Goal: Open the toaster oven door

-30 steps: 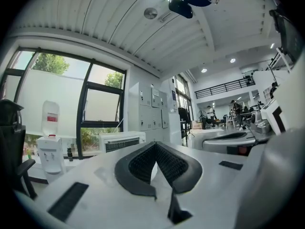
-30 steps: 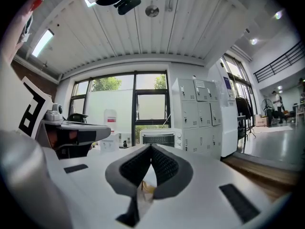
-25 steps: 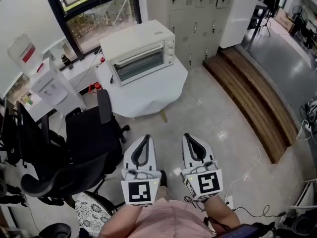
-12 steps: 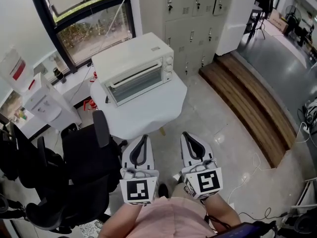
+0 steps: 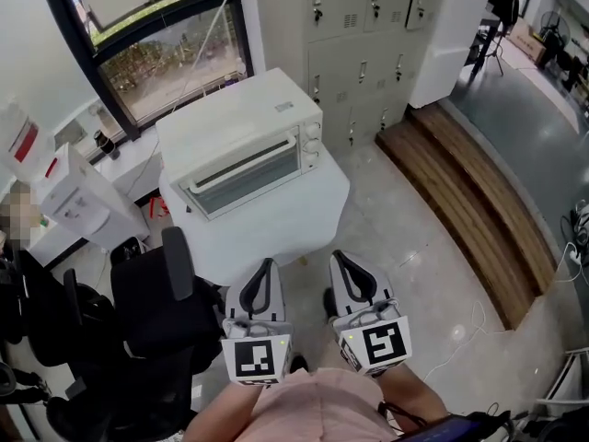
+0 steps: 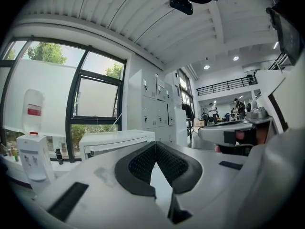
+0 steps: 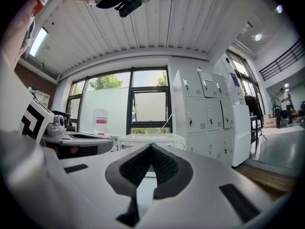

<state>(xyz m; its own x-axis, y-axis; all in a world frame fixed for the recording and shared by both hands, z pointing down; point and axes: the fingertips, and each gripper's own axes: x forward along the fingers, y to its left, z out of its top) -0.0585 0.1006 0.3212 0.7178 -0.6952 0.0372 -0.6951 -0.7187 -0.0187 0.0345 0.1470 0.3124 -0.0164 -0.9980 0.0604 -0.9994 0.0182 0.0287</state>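
- While walking up, brings the toaster oven [image 5: 244,150] nearer than a second ago, far centre on the white table [image 5: 276,228], door [image 5: 242,179] shut.
- Keeps left gripper [image 5: 268,263] and right gripper [image 5: 338,256] near, jaws pressed together, empty; reach not yet begun.

No readable words or nos. anywhere. Left gripper [image 5: 266,270] and right gripper [image 5: 341,261] each carry a black-and-white square marker on the cube: pattern only, no letters. Water jug [image 6: 34,111] by the window has a red label w/ pale marks, too small to read. Toaster oven [image 5: 244,145] on the desk [image 5: 276,219] has a small grey sticker on top, illegible. Sheets stuck high on the lockers [image 7: 205,104]: print too fine to make out.
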